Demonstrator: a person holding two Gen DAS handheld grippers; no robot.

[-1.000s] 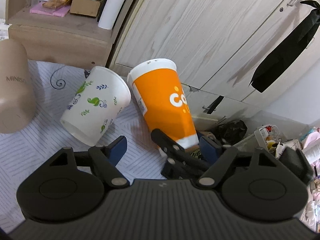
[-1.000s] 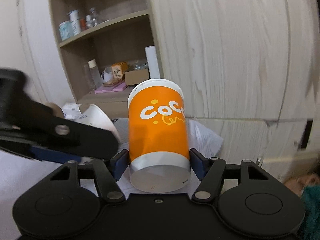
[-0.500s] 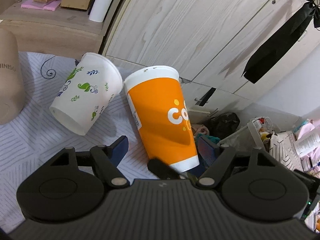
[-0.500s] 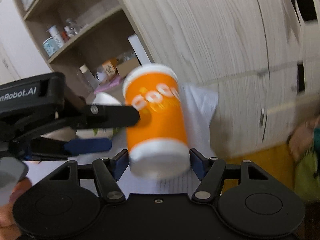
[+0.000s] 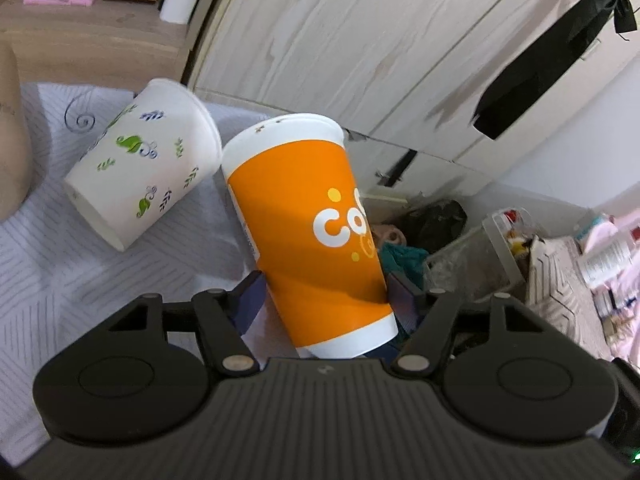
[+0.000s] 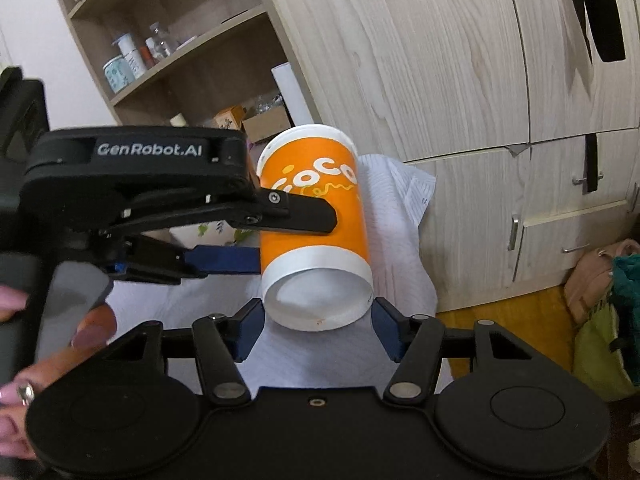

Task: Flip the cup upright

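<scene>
An orange paper cup (image 5: 308, 236) with white lettering is held in the air, tilted, base toward both cameras. My left gripper (image 5: 324, 296) is shut on the cup's lower body, blue pads against both sides. In the right wrist view the cup (image 6: 316, 216) hangs just ahead of my right gripper (image 6: 316, 328), whose blue pads stand beside the cup's white base with small gaps. The left gripper (image 6: 260, 236) clamps the cup from the left there. A white cup with green leaf print (image 5: 144, 168) lies on its side on the table.
A white patterned cloth (image 5: 52, 264) covers the table. A beige cup (image 5: 12, 136) stands at the far left. A wooden cabinet (image 6: 460, 60) and open shelves (image 6: 176, 56) with bottles stand behind. Cluttered bags and boxes (image 5: 540, 256) lie on the floor to the right.
The left gripper has closed onto the orange cup. The right gripper's pads have come off the cup's base. The cup has tilted further.
</scene>
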